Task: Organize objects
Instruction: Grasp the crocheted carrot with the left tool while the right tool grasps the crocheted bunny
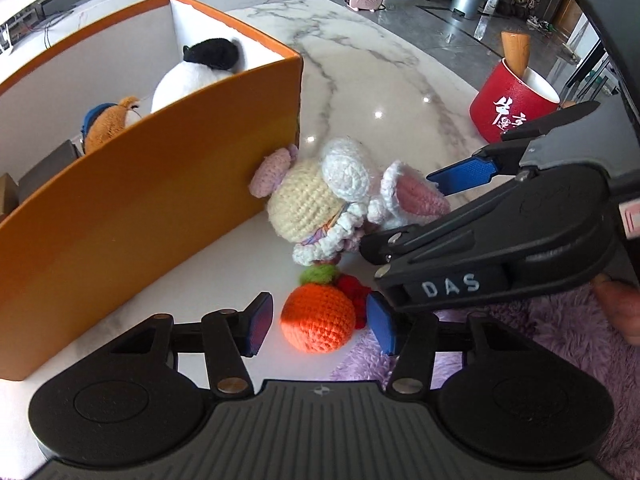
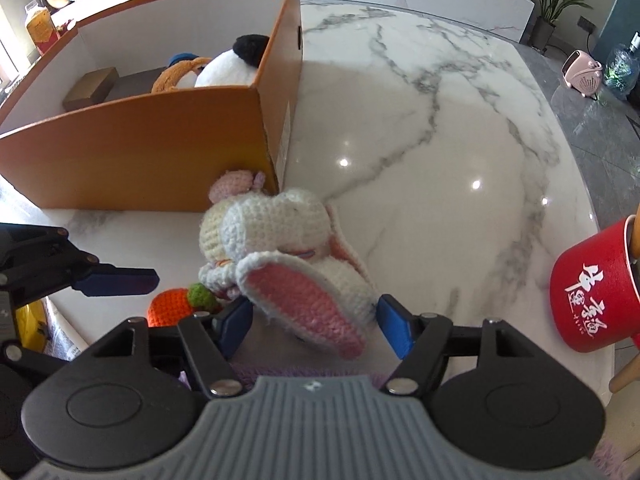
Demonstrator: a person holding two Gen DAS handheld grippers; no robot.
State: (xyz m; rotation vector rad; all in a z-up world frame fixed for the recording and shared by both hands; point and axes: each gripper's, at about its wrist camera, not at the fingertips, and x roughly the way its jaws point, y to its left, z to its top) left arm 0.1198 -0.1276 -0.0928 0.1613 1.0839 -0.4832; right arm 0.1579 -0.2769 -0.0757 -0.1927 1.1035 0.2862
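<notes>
Marble bench [image 2: 420,128]: crocheted rabbit [image 2: 280,232] lies against orange box [image 2: 140,152]. Left tool [image 1: 316,320] spread around crocheted carrot [image 1: 320,316], not gripping. Right tool [image 2: 316,324] spread astride rabbit's ear [image 2: 304,300].

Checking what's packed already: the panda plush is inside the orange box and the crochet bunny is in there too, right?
Not quite. The panda plush is inside the orange box, but the crochet bunny lies outside it on the marble table, as the right wrist view shows.
</notes>
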